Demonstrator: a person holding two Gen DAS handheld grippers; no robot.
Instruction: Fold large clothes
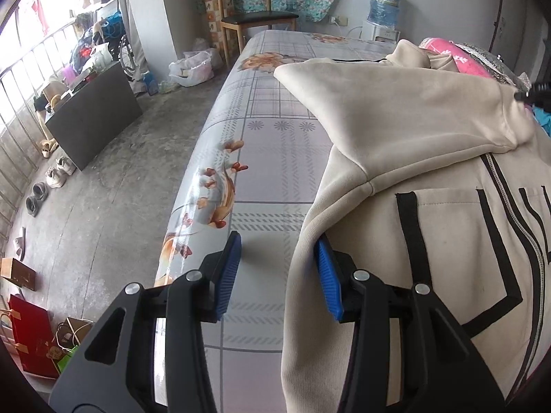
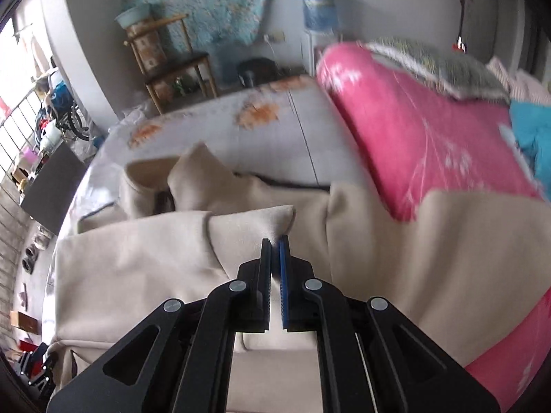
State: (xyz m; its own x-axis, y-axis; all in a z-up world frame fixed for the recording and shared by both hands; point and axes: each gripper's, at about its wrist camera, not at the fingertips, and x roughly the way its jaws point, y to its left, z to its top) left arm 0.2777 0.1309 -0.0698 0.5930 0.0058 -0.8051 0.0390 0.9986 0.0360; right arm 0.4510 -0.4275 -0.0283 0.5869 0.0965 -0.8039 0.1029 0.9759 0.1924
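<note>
The right tongs (image 2: 275,241) were clamped on a fold of the cream hoodie (image 2: 144,265), a pinch of beige cloth showing between the dark pad and the blue pad, and the fabric rose in a ridge from the tips toward a bunched sleeve end just above them. The left tongs (image 1: 279,246) stood partly open with nothing pressed between them: the left blue pad (image 1: 230,268) hung over the bare bedsheet, while the right blue pad (image 1: 327,275) lay against the hoodie's side edge, slipped just under the cloth there. The hoodie (image 1: 430,241) was spread across the bed (image 1: 275,137), front up, its zipper and black stripe markings showing at the right of the left wrist view, with one sleeve folded across the chest and the hood lying farther up the mattress. The bed carried a grey checked sheet printed with orange fish and flowers. Beside the hoodie, on the far side of the bed, lay a pink quilt (image 2: 430,130) with a grey patterned pillow (image 2: 447,65) on it and a bit of blue cloth (image 2: 533,130) at the edge. Beyond the bed stood a wooden chair (image 1: 255,10), a water dispenser (image 1: 385,7) and a floral hanging on the wall. On the concrete floor were a dark cabinet (image 1: 93,117), pairs of shoes (image 1: 51,179) and paper bags (image 1: 31,340).
</note>
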